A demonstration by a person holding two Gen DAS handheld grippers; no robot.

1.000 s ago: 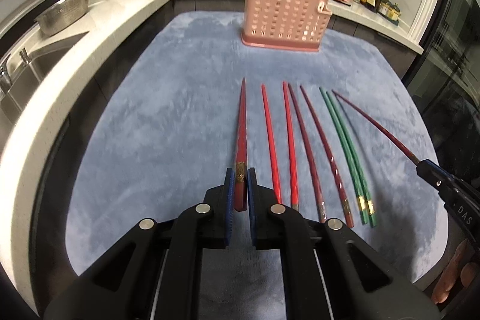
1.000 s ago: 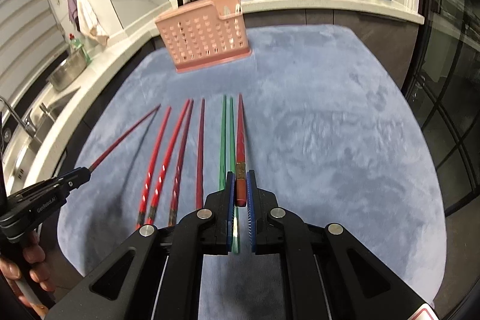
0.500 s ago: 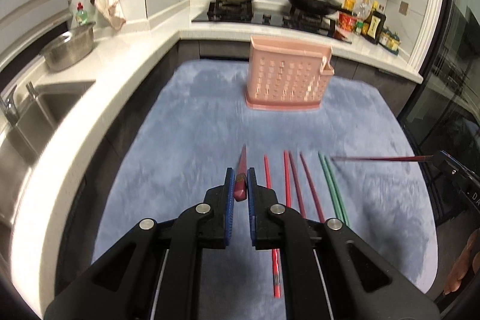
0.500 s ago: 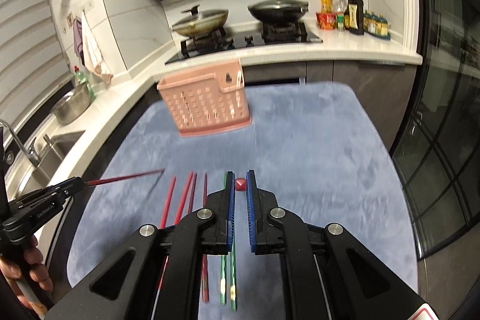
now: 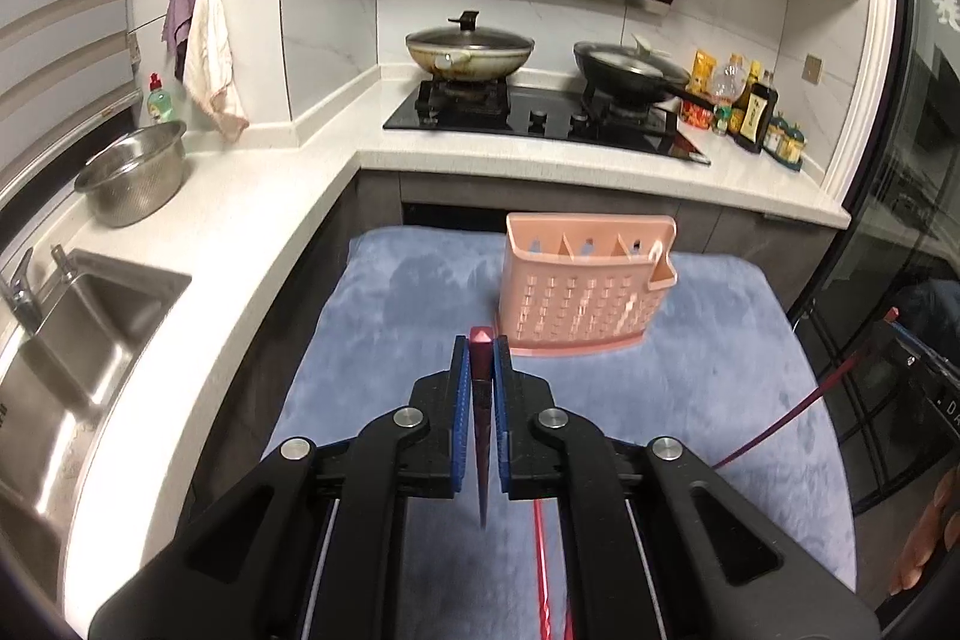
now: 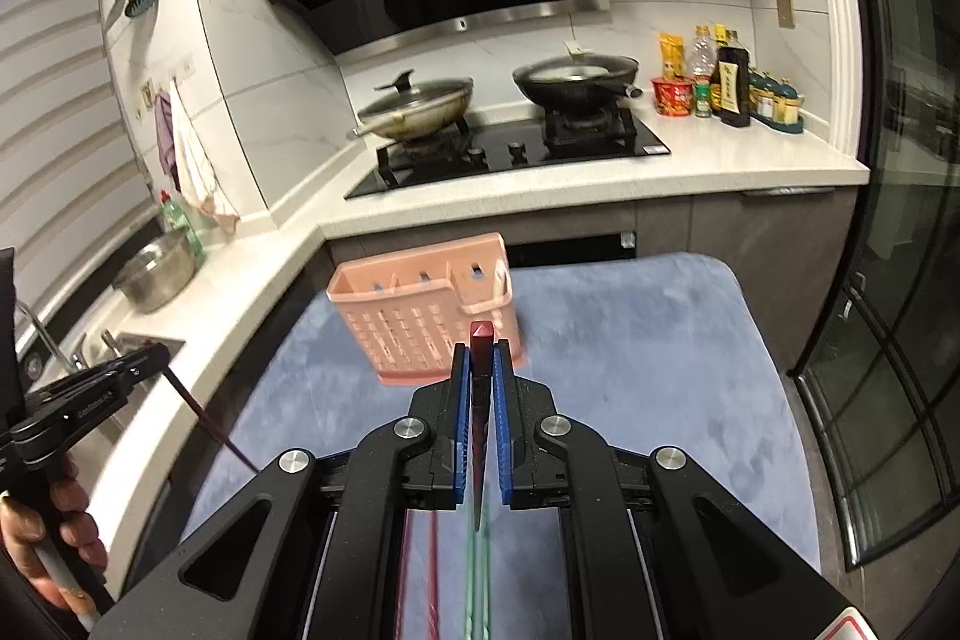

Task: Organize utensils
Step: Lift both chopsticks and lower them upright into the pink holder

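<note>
Chopstick (image 5: 480,388), dark red, hangs tip-down, clamped in left hand-held gripper (image 5: 480,370) above blue mat (image 5: 390,316); right hand-held gripper (image 6: 480,376) clamps another chopstick (image 6: 480,400). Pink caddy (image 5: 585,298) ahead. Risk: pinched near top, each stick may pivot and miss the caddy slots.

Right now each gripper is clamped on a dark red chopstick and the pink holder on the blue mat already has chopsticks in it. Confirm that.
Not quite. The left gripper and right gripper are each shut on a dark red chopstick, but the pink holder on the blue mat looks empty: the left wrist view shows nothing sticking out of it.
</note>
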